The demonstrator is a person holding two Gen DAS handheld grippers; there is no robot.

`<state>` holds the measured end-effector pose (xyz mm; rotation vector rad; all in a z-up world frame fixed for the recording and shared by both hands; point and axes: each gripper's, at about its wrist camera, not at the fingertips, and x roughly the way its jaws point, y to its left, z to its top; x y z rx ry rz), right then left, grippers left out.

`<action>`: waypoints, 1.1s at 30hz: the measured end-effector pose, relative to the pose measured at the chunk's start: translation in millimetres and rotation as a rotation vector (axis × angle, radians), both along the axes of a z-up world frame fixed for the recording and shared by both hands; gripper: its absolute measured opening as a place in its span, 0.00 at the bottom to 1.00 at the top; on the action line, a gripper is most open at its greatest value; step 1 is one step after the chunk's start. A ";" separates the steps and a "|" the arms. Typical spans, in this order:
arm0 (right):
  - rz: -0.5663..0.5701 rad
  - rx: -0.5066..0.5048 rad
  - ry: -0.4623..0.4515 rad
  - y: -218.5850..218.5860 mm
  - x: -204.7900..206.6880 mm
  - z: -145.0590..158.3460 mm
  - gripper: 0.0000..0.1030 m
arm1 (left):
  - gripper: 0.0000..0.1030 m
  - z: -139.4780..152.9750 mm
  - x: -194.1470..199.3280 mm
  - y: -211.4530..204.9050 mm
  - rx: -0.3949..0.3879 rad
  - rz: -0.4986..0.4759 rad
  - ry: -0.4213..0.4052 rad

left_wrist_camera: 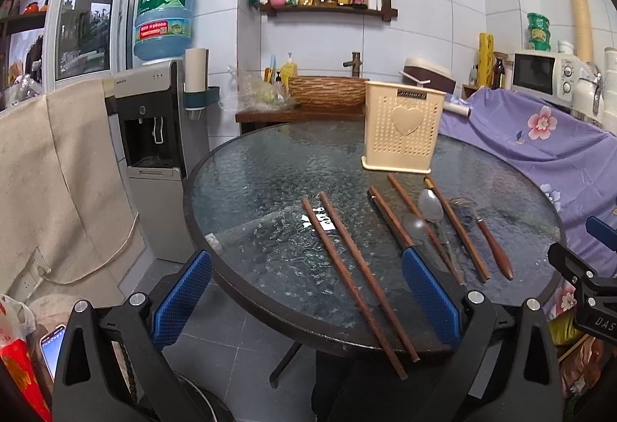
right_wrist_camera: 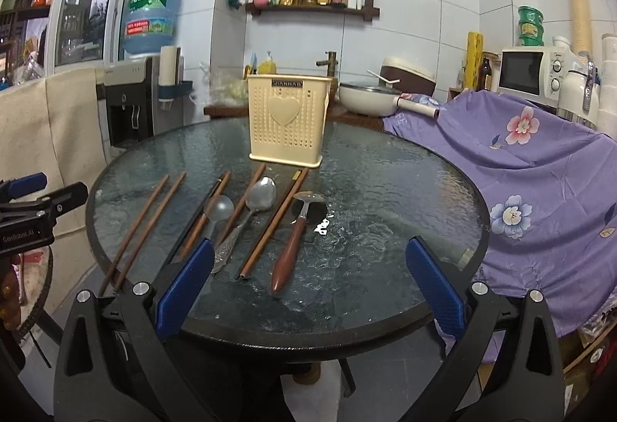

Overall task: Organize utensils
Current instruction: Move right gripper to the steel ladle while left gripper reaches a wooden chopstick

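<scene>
Left gripper [left_wrist_camera: 306, 300] & right gripper [right_wrist_camera: 308, 287] both spread wide, holding nothing, at near edge of glass table [right_wrist_camera: 385, 167]. Cream holder [right_wrist_camera: 287, 117] upright at far side, looks unfilled from here. Chopsticks [left_wrist_camera: 358, 271], wood-handled ladle [right_wrist_camera: 295, 241], metal spoon [right_wrist_camera: 250, 214], clear spoon [right_wrist_camera: 218, 214] all lie loose in front. Prob nothing sorted yet; everything left.

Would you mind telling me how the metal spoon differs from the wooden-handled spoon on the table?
The metal spoon is silver throughout with a slim, patterned handle; the wooden-handled spoon has a thick reddish-brown handle. The metal spoon's bowl is an elongated oval, while the wooden-handled spoon's is wider and flatter. Both lie flat on the glass table, bowls pointing toward the cream holder.
</scene>
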<state>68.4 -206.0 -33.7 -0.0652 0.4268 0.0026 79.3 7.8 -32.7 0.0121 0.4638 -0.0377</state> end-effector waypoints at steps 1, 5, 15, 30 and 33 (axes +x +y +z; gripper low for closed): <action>0.000 -0.007 0.015 -0.3 6.4 -1.3 0.95 | 0.94 -0.7 4.6 0.0 0.006 0.001 0.011; 0.006 -0.021 0.061 -0.2 28.8 -3.3 0.95 | 0.90 -1.6 24.0 0.6 0.015 -0.002 0.054; 0.024 -0.016 0.181 0.0 88.4 -7.8 0.95 | 0.72 -0.2 75.5 3.2 0.038 -0.009 0.158; 0.021 0.018 0.396 -16.1 153.7 -26.0 0.77 | 0.58 -11.1 131.2 6.9 0.009 -0.028 0.337; 0.021 0.007 0.403 -14.5 158.9 -27.2 0.76 | 0.57 -13.4 136.5 6.5 0.011 -0.029 0.350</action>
